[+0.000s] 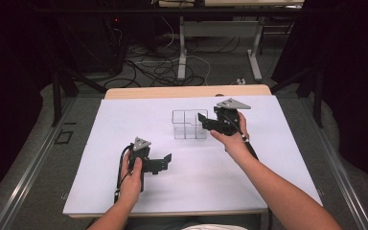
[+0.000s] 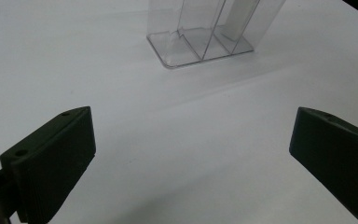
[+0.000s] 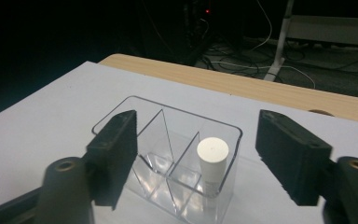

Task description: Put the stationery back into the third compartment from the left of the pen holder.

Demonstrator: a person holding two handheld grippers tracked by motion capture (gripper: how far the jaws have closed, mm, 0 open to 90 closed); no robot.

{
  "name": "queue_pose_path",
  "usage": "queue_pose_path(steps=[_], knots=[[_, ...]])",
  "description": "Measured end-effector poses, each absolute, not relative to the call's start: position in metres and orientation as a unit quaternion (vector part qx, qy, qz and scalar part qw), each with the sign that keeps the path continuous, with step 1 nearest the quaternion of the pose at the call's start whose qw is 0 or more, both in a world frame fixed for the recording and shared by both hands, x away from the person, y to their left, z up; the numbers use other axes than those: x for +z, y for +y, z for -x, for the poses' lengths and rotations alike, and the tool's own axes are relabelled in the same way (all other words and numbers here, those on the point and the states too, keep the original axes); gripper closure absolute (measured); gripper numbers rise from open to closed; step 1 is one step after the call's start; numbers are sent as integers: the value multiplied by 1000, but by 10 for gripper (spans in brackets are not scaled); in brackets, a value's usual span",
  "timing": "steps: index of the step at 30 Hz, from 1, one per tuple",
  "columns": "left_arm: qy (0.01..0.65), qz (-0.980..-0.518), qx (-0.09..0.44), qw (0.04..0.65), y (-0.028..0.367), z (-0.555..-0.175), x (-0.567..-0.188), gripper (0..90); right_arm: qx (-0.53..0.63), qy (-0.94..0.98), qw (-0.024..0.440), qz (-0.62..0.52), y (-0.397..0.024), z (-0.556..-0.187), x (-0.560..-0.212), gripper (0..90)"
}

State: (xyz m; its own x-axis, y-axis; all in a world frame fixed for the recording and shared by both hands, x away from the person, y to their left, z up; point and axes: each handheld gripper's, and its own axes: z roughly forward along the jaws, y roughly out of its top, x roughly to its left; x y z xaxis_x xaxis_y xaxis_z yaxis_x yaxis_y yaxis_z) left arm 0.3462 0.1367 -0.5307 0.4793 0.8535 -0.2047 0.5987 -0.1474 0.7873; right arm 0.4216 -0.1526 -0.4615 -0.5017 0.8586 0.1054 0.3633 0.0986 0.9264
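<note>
Over on the left side of the white sheet (image 1: pixel 124 191) covering the table, the person's left hand (image 1: pixel 130 184) holds the left gripper (image 1: pixel 165 161) low over the paper, nose pointing right and a bit toward the middle. Its jaws are spread wide with nothing between them; the left gripper view has just bare white sheet in the gap, with the bottom of the clear plastic organizer (image 2: pixel 200 44) standing well ahead at the top of that view. Moving to the middle, that organizer (image 1: pixel 189 124) sits upright on the sheet toward the far half of the table, a see-through box split into compartments by thin dividers. From the right gripper view you can see a small white-capped bottle (image 3: pixel 211 163) standing upright in the compartment closest to the right-hand jaw in that view; from the high camera I can't really make it out through the plastic. Further right, the person's right hand (image 1: pixel 234 139) holds the right gripper (image 1: pixel 202 120) just beside the organizer's right edge, raised and aimed left at it, grey triangular plate (image 1: pixel 232 103) on top. Its jaws are also wide apart, holding nothing, and in its own view they frame the organizer on either side without touching it as far as I can tell. A strip of bare wood tabletop (image 1: pixel 187 92) shows past the sheet's far edge.
</note>
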Motion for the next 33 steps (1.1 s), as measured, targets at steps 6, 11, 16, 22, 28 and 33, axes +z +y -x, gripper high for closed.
queue_pose_path(steps=[6, 11, 16, 22, 28, 33], knots=[[487, -745, 149, 431, 137, -346, -531, 6, 513, 710, 242, -417, -164, -407, -467, 146], [491, -740, 150, 434, 137, -346, -532, 6, 509, 715, 257, -403, -174, -394, -472, 0], [492, -740, 150, 433, 138, -346, -532, 5, 494, 729, 247, -403, -184, -381, -481, 0], [494, -741, 148, 430, 139, -346, -531, 6, 483, 732, 244, -414, -197, -368, -493, 0], [496, -736, 153, 434, 140, -346, -532, 6, 470, 730, 238, -436, -213, -364, -504, 0], [498, -736, 152, 432, 141, -347, -532, 5, 457, 722, 253, -454, -224, -367, -515, 0]])
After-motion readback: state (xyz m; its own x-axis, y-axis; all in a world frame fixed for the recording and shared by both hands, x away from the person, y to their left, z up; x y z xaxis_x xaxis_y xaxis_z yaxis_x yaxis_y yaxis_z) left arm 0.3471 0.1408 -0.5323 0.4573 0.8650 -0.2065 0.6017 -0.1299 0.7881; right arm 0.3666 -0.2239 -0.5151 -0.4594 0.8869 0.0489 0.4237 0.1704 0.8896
